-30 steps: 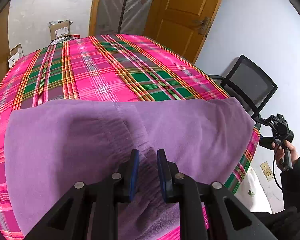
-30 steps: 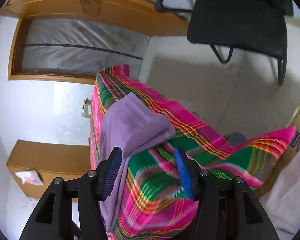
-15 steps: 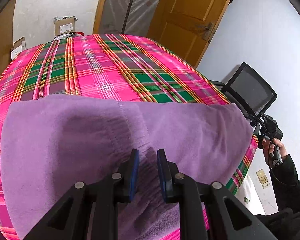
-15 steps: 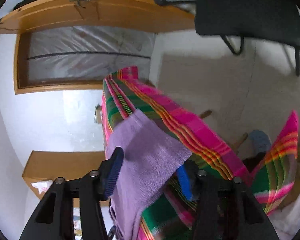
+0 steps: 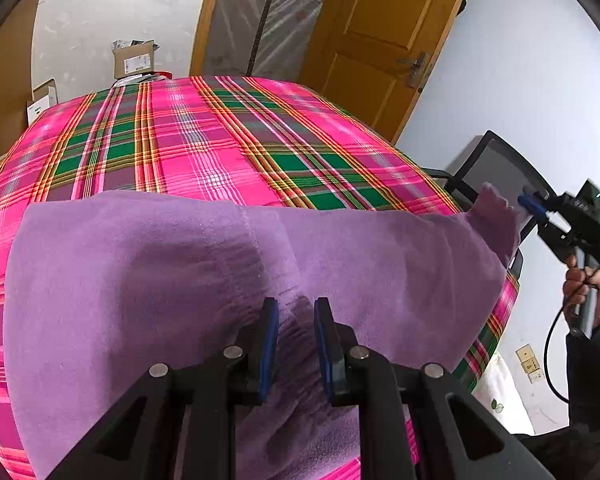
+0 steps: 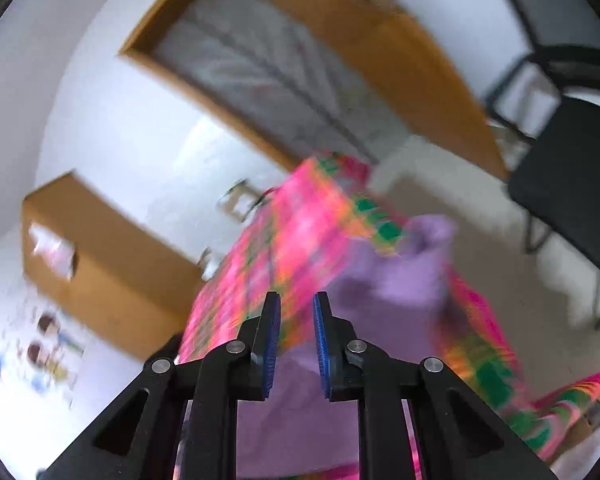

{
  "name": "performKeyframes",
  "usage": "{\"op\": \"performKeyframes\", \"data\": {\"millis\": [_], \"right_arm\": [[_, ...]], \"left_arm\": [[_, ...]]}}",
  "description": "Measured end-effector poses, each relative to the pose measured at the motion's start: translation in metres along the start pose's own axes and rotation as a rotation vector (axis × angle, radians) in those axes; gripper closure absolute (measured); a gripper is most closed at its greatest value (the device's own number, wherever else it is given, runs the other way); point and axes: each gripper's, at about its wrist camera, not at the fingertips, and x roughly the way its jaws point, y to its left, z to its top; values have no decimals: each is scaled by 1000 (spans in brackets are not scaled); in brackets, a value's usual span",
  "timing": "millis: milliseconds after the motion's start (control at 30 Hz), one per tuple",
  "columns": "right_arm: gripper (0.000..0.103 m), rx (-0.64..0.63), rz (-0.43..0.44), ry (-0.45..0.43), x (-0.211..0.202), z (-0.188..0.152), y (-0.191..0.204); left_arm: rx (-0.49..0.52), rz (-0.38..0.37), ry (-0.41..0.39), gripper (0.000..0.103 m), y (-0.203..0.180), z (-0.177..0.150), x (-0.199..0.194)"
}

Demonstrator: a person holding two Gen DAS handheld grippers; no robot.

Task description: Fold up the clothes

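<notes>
A purple fleece garment (image 5: 160, 280) lies across the near part of a table with a pink and green plaid cloth (image 5: 204, 140). My left gripper (image 5: 296, 340) is shut on a bunched fold of it at the near edge. My right gripper (image 6: 296, 336) has its jaws narrowed with purple cloth between the pads. From the left wrist view it (image 5: 540, 210) holds the garment's far right corner lifted off the table edge. The right wrist view is blurred; the garment (image 6: 392, 280) hangs ahead of the fingers.
A black chair (image 5: 496, 176) stands just right of the table, also in the right wrist view (image 6: 568, 184). A wooden door (image 5: 380, 40) and plastic-covered doorway are behind. Cardboard boxes (image 5: 134, 58) sit at the far left.
My right gripper has closed from wide open onto the garment's right corner and swung up, lifting that corner. My left gripper stays shut on the fold.
</notes>
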Motion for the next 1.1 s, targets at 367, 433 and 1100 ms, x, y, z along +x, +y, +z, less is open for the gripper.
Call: {"op": "performKeyframes", "data": {"millis": [367, 433, 1100], "right_arm": [[57, -93, -167, 40, 0, -5, 10], [56, -172, -292, 10, -11, -13, 0], [98, -324, -518, 108, 32, -28, -31]], "left_arm": [[-1, -15, -7, 85, 4, -4, -7], [3, -18, -4, 85, 4, -3, -6], [12, -20, 15, 84, 1, 0, 1]]}}
